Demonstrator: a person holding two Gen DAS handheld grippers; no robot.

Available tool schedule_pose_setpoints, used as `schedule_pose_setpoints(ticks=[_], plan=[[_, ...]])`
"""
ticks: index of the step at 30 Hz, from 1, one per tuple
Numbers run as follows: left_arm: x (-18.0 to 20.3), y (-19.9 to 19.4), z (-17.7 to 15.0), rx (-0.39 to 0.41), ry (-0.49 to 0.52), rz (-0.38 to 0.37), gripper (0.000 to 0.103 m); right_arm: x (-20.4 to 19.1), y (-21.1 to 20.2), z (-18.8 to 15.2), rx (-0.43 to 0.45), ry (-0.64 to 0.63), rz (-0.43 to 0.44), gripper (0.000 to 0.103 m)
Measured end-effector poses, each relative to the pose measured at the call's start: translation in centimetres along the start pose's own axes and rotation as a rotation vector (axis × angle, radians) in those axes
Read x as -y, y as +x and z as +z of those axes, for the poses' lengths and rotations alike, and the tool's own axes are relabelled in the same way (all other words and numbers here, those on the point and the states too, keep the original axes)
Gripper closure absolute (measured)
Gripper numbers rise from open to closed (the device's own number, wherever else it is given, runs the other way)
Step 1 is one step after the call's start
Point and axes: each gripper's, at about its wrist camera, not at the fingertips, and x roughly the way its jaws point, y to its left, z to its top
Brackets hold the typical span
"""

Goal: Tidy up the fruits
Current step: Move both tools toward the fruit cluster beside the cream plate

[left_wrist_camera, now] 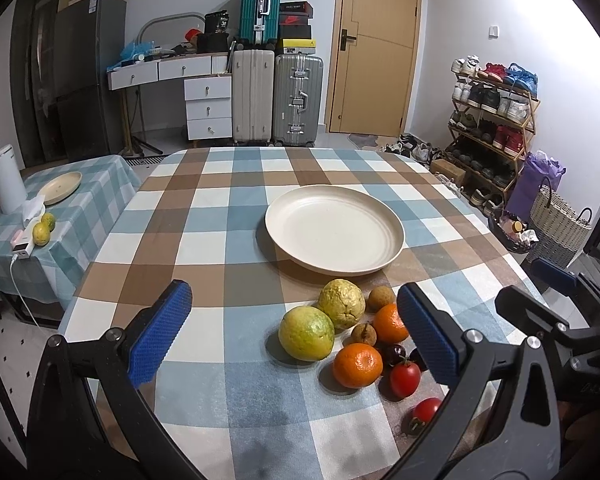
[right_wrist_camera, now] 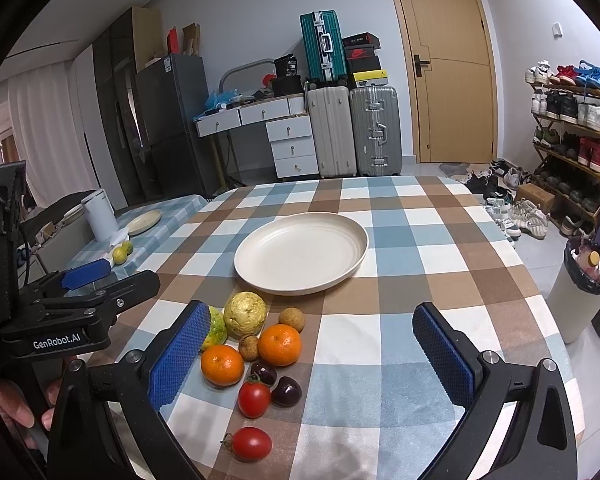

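Observation:
An empty cream plate (left_wrist_camera: 334,227) (right_wrist_camera: 301,252) sits mid-table on the checked cloth. In front of it lies a cluster of fruit: two green-yellow guavas (left_wrist_camera: 306,333) (right_wrist_camera: 245,314), two oranges (left_wrist_camera: 357,365) (right_wrist_camera: 280,345), small brown longans (left_wrist_camera: 381,298) (right_wrist_camera: 291,318), dark cherries (right_wrist_camera: 286,391) and two red tomatoes (left_wrist_camera: 404,378) (right_wrist_camera: 253,399). My left gripper (left_wrist_camera: 294,344) is open and empty above the fruit. My right gripper (right_wrist_camera: 310,360) is open and empty, above the cluster's right side.
A side table (left_wrist_camera: 100,184) at the left holds a white kettle (left_wrist_camera: 5,186), a small plate (left_wrist_camera: 61,187) and two limes (left_wrist_camera: 44,228). Suitcases, a desk, a door and a shoe rack stand behind. A bin (right_wrist_camera: 580,292) stands at the right.

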Motion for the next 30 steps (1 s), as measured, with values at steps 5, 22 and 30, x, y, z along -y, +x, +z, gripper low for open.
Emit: schedule_pose_setpoints(ticks=[5,22,30], plan=[[-0.3,0.2,-0.3,-0.016,-0.001,-0.019,0.001,0.0,0.1,-0.2,-0.002,0.006,0.001,0.0],[-2.0,7.3,-1.6,-0.207,-0.043,-0.131,0.001,1.5,3.6,-1.3,-0.044,0.057,0.024,0.0],[-2.2,10.3,-2.2,-0.273,-0.16,-0.265,0.001,2.3,5.4,-1.4,-0.056,0.075,0.053,0.0]])
